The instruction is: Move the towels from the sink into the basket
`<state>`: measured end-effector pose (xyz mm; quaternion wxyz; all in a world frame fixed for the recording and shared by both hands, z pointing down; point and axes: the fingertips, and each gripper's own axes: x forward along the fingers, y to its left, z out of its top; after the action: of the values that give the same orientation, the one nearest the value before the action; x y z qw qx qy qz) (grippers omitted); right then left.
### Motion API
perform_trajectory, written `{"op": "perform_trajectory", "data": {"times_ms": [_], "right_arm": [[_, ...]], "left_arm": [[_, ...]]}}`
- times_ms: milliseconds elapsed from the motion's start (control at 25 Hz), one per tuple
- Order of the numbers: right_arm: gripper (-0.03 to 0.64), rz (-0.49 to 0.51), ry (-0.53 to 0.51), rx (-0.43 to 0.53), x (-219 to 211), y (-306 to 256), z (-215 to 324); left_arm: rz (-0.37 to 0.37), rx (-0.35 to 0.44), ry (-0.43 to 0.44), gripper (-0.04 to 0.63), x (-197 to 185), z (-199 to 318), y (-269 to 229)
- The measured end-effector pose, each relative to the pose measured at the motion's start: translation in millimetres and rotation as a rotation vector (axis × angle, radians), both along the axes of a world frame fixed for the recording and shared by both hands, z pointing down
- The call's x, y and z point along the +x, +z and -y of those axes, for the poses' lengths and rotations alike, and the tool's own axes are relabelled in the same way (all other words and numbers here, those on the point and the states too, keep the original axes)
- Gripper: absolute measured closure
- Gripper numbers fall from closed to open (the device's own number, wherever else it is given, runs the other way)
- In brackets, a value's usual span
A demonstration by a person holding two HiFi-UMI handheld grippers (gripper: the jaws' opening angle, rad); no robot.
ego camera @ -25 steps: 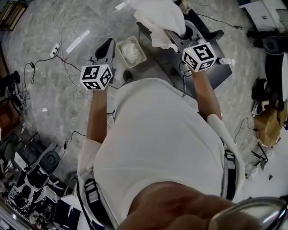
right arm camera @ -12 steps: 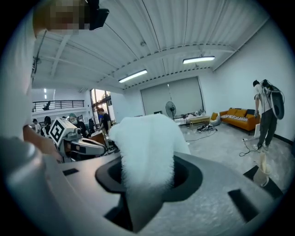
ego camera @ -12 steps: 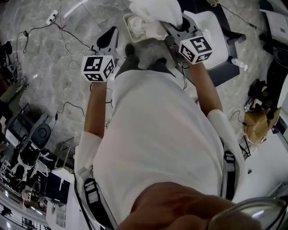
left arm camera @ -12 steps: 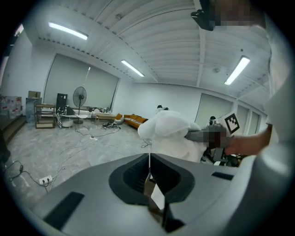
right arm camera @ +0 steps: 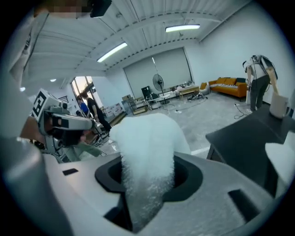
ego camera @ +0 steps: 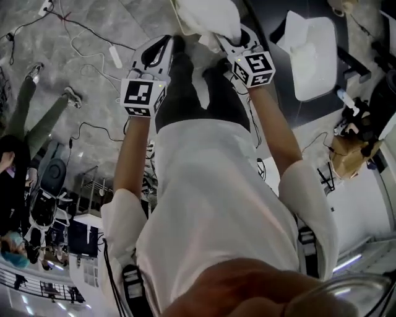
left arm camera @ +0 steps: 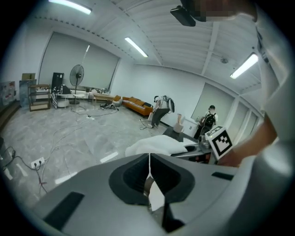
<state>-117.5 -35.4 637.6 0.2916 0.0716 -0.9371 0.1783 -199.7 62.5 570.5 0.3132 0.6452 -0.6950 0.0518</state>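
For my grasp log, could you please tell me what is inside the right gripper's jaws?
A white towel is clamped in the jaws of the right gripper, bulging out above them. Its own bulk hides the pinched end.

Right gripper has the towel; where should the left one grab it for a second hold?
Probably the loose bulging end of the towel beyond the right gripper, coming in from the left gripper's side: that bunch overhangs free and faces it.
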Motion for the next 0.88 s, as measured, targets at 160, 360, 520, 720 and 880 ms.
{"op": "perform_trajectory", "data": {"times_ms": [160,360,520,720,880], "right_arm": [[0.439,-0.114,0.011,-0.051,-8,120,1],[0.436,-0.236,0.033,-0.103,-16,266,-5],[0.428,-0.320,0.046,-0.110,-18,370,-1],[0.376,-0.455,0.058,-0.065,-9,490,9],[0.222,-0.504,0.072,-0.061,0,534,13]], "left_arm": [[-0.037,-0.055,0.018,0.586,3,7,86],[-0.051,-0.098,0.047,0.586,6,6,189],[-0.051,-0.111,0.047,0.586,3,12,254],[-0.064,-0.136,0.016,0.586,-6,11,335],[-0.085,-0.168,0.020,0.586,1,2,380]]}}
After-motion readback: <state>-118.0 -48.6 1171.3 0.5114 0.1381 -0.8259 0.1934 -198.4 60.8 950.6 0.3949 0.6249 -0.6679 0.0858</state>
